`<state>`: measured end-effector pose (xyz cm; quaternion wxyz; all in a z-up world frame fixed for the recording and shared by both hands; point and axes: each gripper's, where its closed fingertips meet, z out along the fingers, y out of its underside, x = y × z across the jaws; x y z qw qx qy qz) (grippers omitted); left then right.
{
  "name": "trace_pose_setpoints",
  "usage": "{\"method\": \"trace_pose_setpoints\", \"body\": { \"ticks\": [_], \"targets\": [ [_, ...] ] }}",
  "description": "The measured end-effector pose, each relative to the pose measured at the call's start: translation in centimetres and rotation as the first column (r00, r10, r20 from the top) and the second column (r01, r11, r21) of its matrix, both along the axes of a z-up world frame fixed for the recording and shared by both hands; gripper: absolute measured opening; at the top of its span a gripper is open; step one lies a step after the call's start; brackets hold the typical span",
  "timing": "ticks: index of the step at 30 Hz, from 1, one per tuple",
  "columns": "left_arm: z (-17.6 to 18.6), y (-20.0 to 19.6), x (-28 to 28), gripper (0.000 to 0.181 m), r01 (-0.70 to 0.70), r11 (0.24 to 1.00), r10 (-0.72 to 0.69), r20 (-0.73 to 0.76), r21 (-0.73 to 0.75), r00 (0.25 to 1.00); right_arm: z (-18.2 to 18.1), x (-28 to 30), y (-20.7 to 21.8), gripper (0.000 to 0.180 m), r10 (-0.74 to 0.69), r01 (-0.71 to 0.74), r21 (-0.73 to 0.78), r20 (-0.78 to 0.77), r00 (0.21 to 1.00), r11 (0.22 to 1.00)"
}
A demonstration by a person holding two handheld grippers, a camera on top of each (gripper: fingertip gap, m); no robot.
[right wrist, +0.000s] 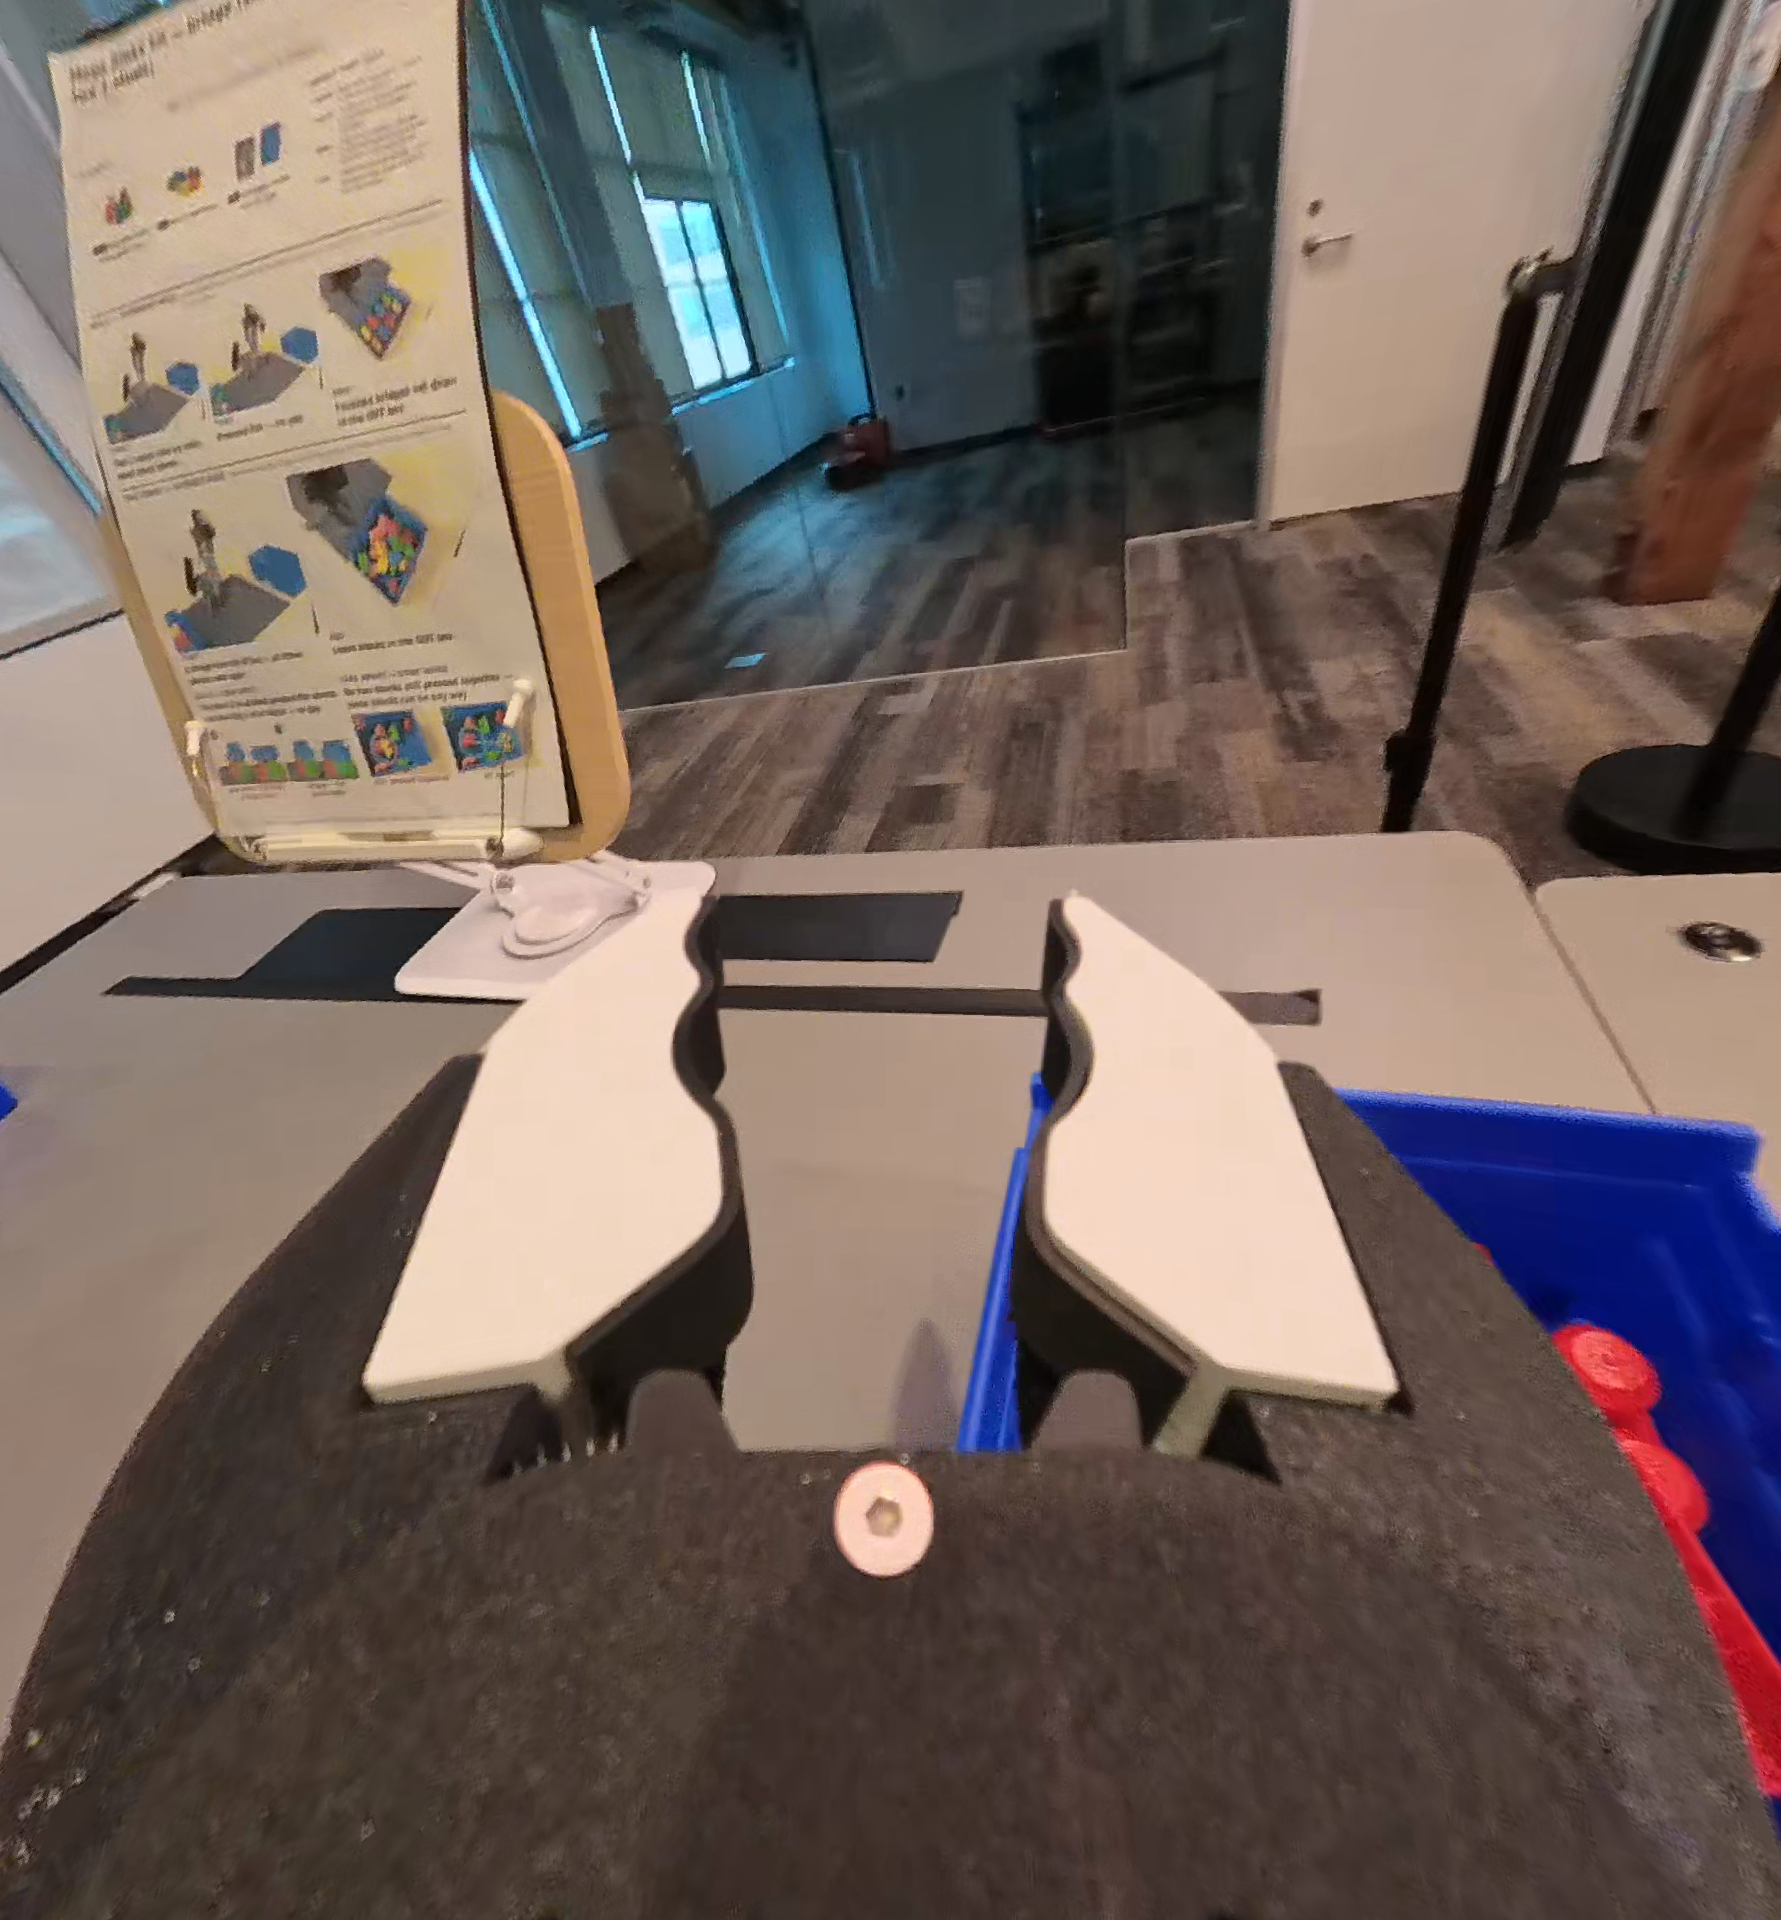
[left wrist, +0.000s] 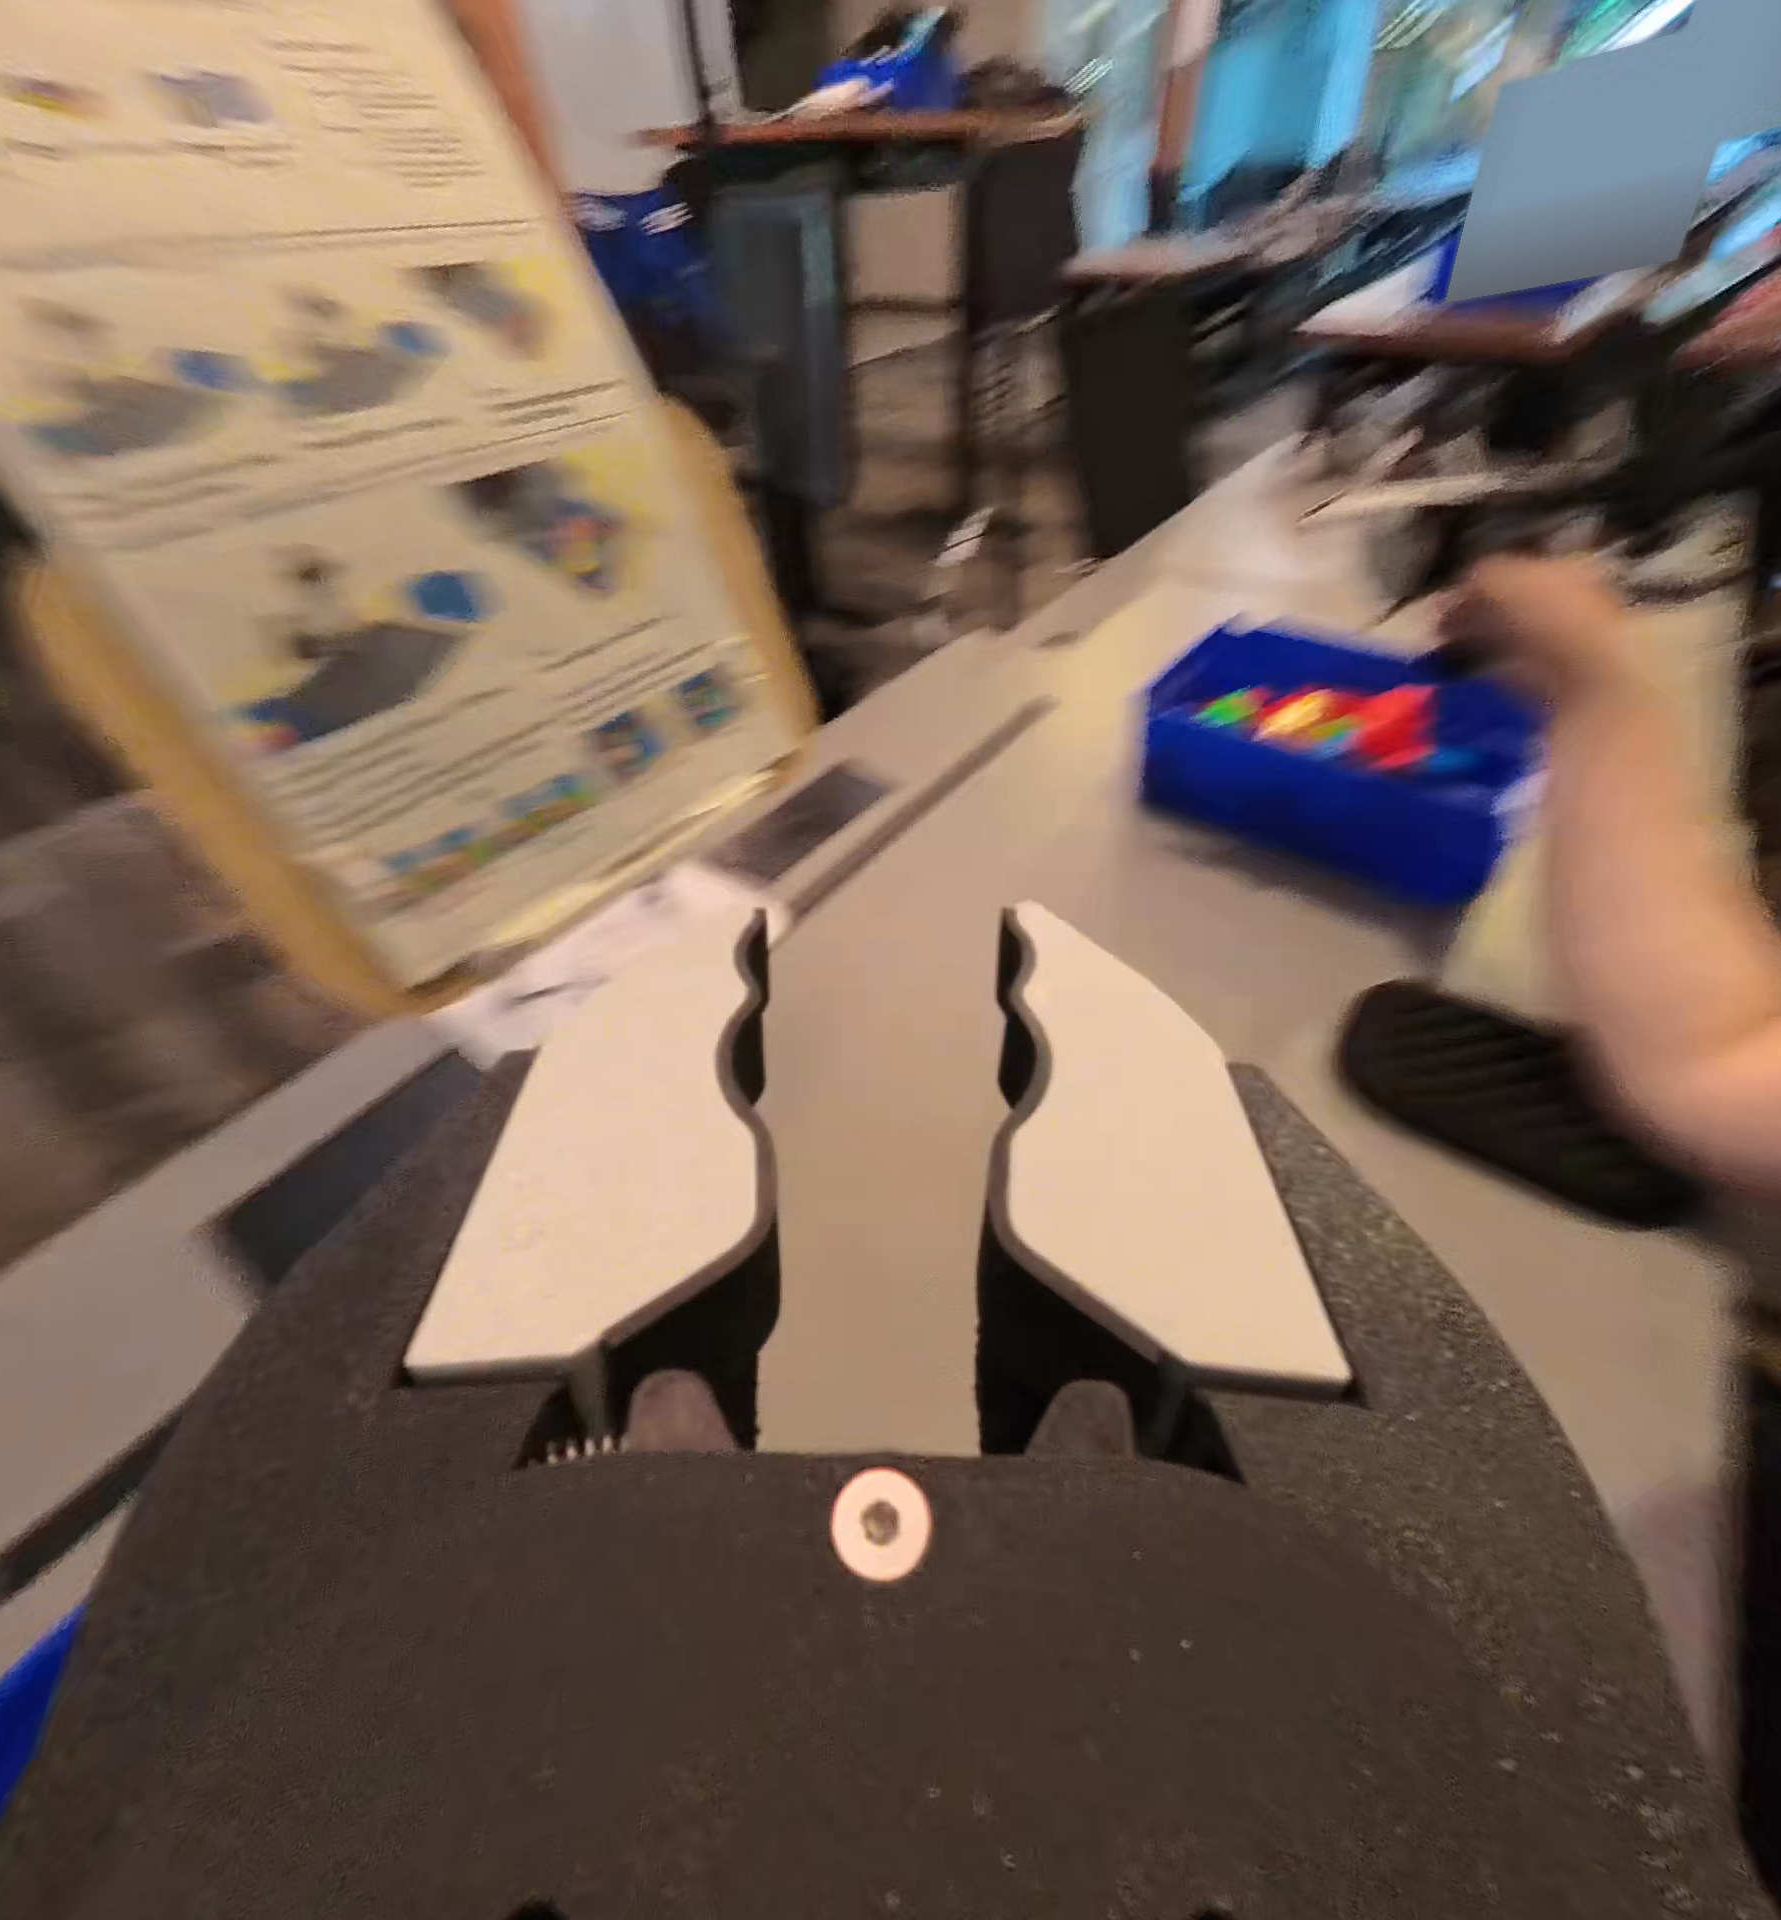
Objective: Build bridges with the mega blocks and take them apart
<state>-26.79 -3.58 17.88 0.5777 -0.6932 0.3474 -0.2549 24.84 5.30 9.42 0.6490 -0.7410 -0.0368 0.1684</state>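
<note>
In the left wrist view my left gripper [left wrist: 881,920] is open and empty above the grey table [left wrist: 969,831]. The picture is blurred by motion. A blue bin [left wrist: 1322,790] with several coloured blocks [left wrist: 1322,717] sits on the table at the right, beyond the gripper. In the right wrist view my right gripper [right wrist: 881,914] is open and empty above the table [right wrist: 865,1143]. The same kind of blue bin [right wrist: 1613,1247] lies just under and right of it, with red blocks [right wrist: 1613,1382] inside.
An instruction sheet on a wooden stand [right wrist: 325,447] stands at the table's far left; it also fills the left of the left wrist view [left wrist: 346,468]. A person's arm [left wrist: 1644,935] reaches in at the right. Black tape strips [right wrist: 824,925] mark the table. Stanchion posts [right wrist: 1717,790] stand on the floor beyond.
</note>
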Motion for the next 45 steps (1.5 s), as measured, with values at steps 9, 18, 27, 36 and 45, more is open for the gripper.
{"method": "trace_pose_setpoints", "body": {
  "ticks": [9,18,27,36,45],
  "targets": [
    [-16.7,3.8,-25.6,0.052,-0.255,0.967,0.082,-0.908,-0.028,0.41,-0.1,-1.3,0.9,0.056,0.031,-0.031,-0.021,0.039,0.999,0.999],
    [-25.3,8.7,-35.4,0.056,-0.249,0.955,-0.128,-0.982,-0.16,0.142,2.5,-3.8,-0.4,0.05,0.168,-0.158,0.105,-0.094,0.981,0.982],
    [-27.7,10.8,-37.4,0.057,-0.217,0.927,-0.282,-0.949,-0.307,0.14,2.2,-9.1,-0.4,0.051,0.363,-0.36,0.07,-0.041,0.931,0.93],
    [-28.9,11.4,-36.8,0.039,-0.28,0.888,-0.305,-0.923,-0.365,0.235,0.4,-10.9,0.2,0.047,0.442,-0.442,0.009,-0.045,0.896,0.897],
    [-13.4,8.8,-27.8,0.038,-0.341,0.939,0.242,-0.627,-0.039,0.74,0.9,-14.9,0.1,0.045,0.587,-0.589,0.032,-0.131,0.799,0.808]
  ]
}}
